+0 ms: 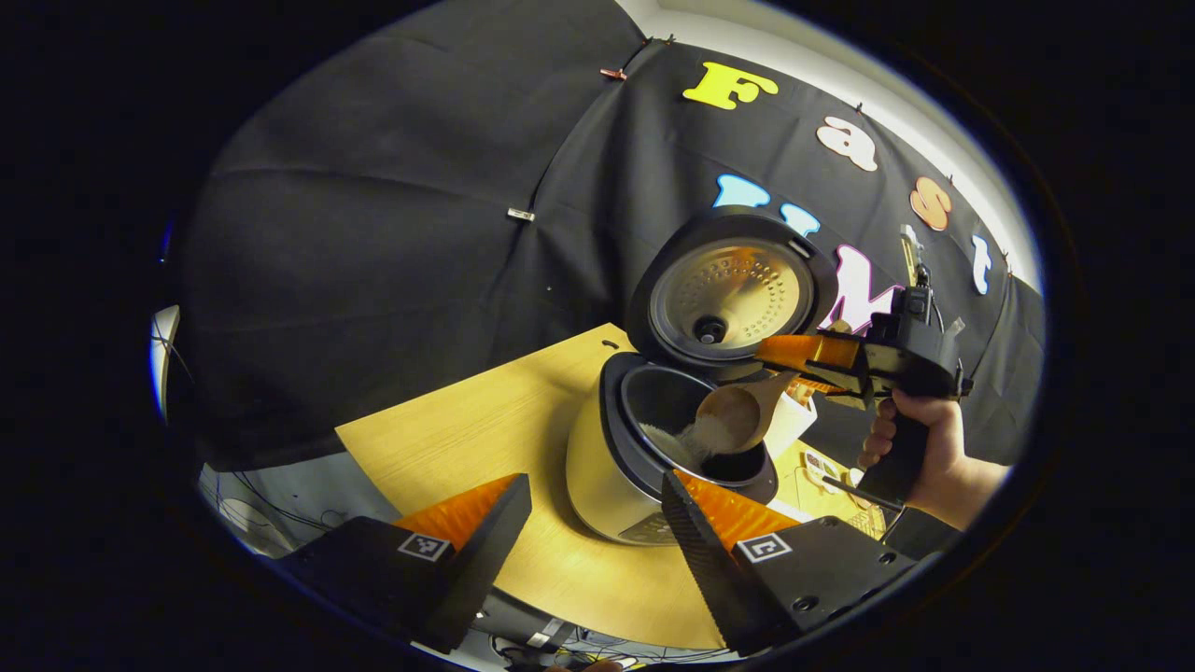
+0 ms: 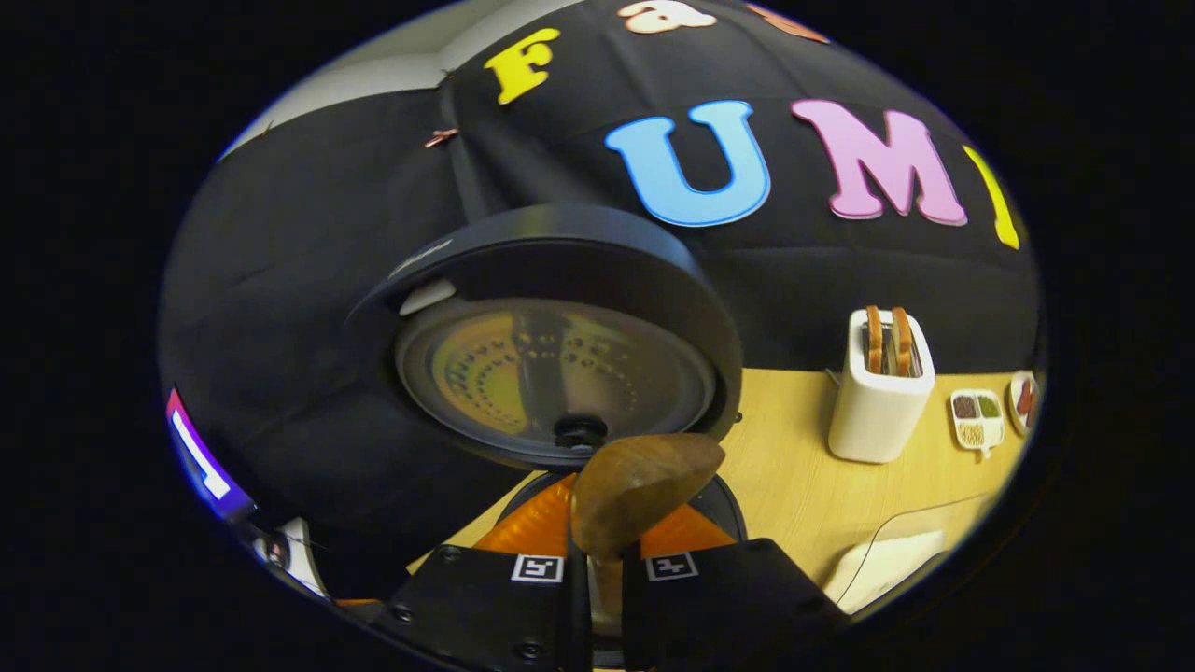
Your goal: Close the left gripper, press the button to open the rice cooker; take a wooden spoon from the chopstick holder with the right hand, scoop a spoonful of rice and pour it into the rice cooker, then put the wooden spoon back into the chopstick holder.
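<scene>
Your right gripper [image 1: 822,359] has its jaws clenched on the spoon [image 1: 738,415], tipped so rice falls into the cooker [image 1: 653,439]; your left gripper [image 1: 597,523] hangs released.

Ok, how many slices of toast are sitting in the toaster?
2: both slices of toast stand upright side by side in the slots of the white toaster on the table; their lower parts are hidden.

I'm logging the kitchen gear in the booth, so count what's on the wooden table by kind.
Appliances: 2, white rice cooker with open black lid, white toaster
Utensils: 1, wooden spoon
Dishes: 1, small divided sample tray
Total: 4
</scene>
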Tool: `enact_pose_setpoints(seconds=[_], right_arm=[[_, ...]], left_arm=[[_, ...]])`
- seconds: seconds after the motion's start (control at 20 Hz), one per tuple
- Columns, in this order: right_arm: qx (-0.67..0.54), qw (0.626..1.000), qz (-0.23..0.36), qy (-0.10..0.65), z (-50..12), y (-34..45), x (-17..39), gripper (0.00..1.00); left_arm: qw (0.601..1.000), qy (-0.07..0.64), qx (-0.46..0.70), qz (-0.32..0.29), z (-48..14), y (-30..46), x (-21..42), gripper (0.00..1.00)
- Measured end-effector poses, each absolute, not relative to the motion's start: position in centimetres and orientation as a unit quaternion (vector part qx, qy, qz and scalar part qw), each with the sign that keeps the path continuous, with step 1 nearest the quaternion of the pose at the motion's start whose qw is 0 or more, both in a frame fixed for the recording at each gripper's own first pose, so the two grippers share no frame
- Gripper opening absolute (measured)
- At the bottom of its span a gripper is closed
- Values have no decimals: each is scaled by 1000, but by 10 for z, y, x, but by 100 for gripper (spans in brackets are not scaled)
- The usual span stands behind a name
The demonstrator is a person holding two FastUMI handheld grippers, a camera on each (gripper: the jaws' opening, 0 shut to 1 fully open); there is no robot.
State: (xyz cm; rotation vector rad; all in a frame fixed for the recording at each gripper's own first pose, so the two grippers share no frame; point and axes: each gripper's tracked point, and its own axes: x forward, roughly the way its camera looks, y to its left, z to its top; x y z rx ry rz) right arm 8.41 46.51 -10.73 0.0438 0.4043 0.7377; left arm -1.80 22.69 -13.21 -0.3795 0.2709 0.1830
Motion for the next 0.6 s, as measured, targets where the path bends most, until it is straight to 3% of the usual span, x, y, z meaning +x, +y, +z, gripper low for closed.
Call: enact_pose_setpoints(seconds=[0.2,0.25,0.3,0.35,0.4,0.5,0.6], right_arm=[[-61,895,402,184,-128,479,69,17],[-84,888,416,176,-131,482,65,12],[-109,880,433,164,-133,485,59,17],[-130,870,450,153,-135,490,54,12],[-145,861,466,146,-138,494,46,17],[-163,844,491,140,-142,499,30,17],[-174,835,505,131,-143,500,23,17]], left_arm=[[968,136,-186,96,-133,229,-15,95],[968,135,-186,96,-133,230,-13,96],[968,135,-186,97,-133,230,-13,96],[968,135,-187,97,-132,230,-13,96],[968,134,-187,98,-132,229,-13,96],[968,133,-187,99,-132,230,-12,92],[968,132,-188,99,-132,228,-12,96]])
